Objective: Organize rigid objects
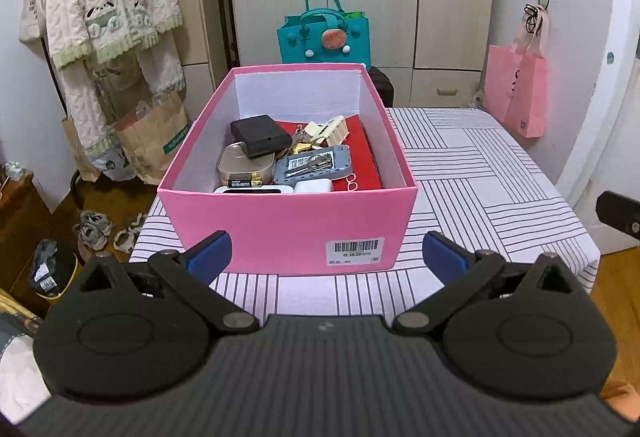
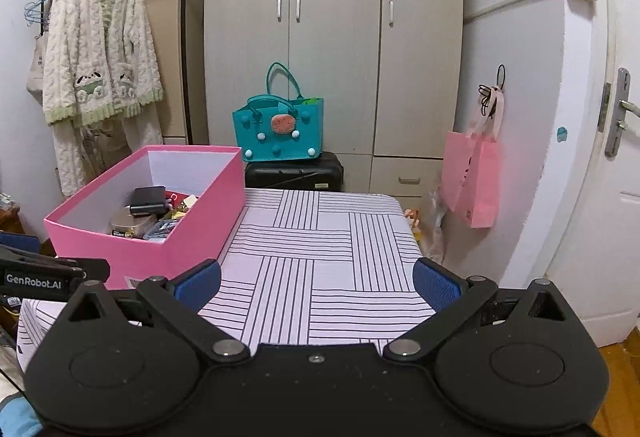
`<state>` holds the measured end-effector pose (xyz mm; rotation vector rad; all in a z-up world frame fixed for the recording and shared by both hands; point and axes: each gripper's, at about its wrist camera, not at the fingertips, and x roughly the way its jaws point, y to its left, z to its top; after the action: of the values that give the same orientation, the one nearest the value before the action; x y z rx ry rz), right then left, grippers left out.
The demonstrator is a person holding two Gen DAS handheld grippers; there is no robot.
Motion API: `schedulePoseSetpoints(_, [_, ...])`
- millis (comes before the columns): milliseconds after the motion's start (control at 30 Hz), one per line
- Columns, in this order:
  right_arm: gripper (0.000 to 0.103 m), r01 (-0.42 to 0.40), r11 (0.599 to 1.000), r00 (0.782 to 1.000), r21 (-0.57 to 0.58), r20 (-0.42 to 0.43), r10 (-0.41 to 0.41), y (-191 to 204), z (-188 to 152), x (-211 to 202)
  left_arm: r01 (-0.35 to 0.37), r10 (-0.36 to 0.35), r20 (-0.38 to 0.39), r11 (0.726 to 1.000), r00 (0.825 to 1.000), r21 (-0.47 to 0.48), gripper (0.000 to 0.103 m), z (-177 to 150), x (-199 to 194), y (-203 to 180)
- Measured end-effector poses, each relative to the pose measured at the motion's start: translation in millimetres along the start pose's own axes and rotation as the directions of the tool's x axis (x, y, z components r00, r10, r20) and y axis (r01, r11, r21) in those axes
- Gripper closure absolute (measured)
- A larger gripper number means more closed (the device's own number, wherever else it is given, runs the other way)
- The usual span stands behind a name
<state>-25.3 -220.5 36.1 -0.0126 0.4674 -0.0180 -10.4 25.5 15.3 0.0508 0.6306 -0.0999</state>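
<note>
I am holding both grippers back from the table [image 2: 320,261], and neither is carrying anything. The left gripper [image 1: 326,257] is standing with its jaws spread wide, facing the near wall of the pink box [image 1: 288,221]; the right gripper [image 2: 316,283] is likewise spread wide, looking over bare striped cloth.

The box is sitting on the table's left part, and the small things are all lying inside it: a black case [image 1: 260,137], a round tin [image 1: 244,165], a battery [image 1: 244,181], a grey device [image 1: 314,165] with keys on top, a cream clip [image 1: 330,131], white items at the near wall, and a red flat piece [image 1: 366,153] beneath.

I am seeing nothing loose on the cloth in either view, so I am judging the gathering to be finished, or nearly so. Perhaps only tidying inside the box is remaining; no lid is showing.
</note>
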Motion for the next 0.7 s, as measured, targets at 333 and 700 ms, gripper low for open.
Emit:
schedulePoseSetpoints(333, [0.0,0.028,1.0,0.999,0.012,-0.02,-0.028,-2.1,4.9,0.6,0.003,-0.003,0.003,1.0,1.0,0.013,0.0,2.2,-2.5,-5.8])
schedulePoseSetpoints(700, [0.0,0.028,0.999,0.999,0.02,-0.018,-0.027,-2.6,4.2,-0.8,0.011,-0.012,0.025,1.0,1.0,0.026,0.0,3.4,-6.2,-11.8])
